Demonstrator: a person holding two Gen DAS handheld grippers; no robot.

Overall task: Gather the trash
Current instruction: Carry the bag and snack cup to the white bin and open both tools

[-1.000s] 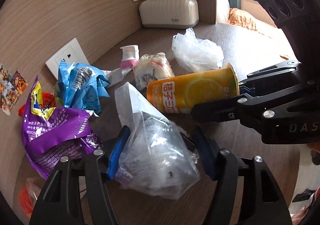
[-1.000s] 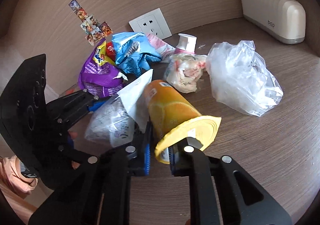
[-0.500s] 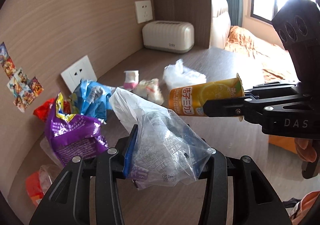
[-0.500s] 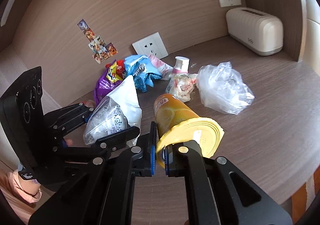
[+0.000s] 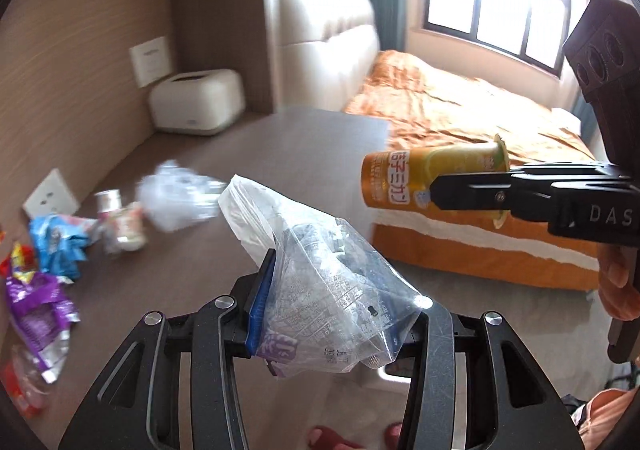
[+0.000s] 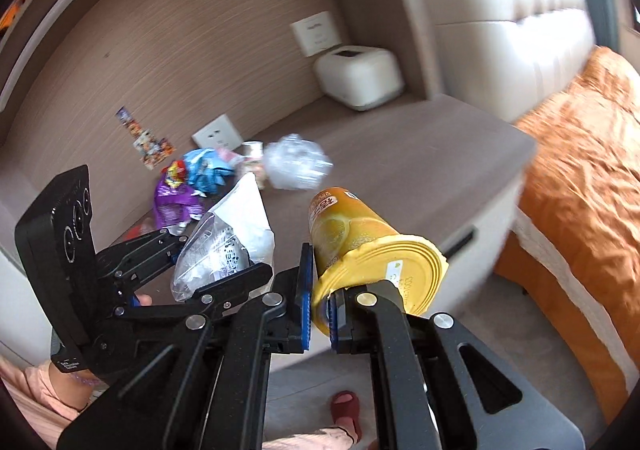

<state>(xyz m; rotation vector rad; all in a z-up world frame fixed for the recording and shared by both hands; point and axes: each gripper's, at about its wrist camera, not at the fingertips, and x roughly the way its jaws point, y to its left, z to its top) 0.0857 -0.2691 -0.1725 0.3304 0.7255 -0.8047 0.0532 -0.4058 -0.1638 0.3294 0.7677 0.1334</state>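
Observation:
My left gripper (image 5: pixel 340 302) is shut on a clear plastic bag (image 5: pixel 320 274) and holds it up off the desk; the bag also shows in the right wrist view (image 6: pixel 224 246). My right gripper (image 6: pixel 318 302) is shut on the rim of an orange cup (image 6: pixel 360 238), held in the air beside the bag; the cup shows in the left wrist view (image 5: pixel 432 178) too. More trash lies on the brown desk (image 5: pixel 280 154): a crumpled clear bag (image 5: pixel 176 200), a small white bottle (image 5: pixel 108 200), a blue wrapper (image 5: pixel 56 244) and a purple wrapper (image 5: pixel 34 306).
A white box-shaped appliance (image 5: pixel 198 102) stands at the desk's back corner by a wall socket (image 5: pixel 50 194). A bed with an orange cover (image 5: pixel 472 118) lies right of the desk. The desk's front edge (image 6: pixel 492 202) and floor are below. A foot in a red slipper (image 6: pixel 346 410) is underneath.
Both grippers have lifted and pulled back from the desk with the bag and the cup. The trash pile now lies farther away, and the bed and floor have come into view.

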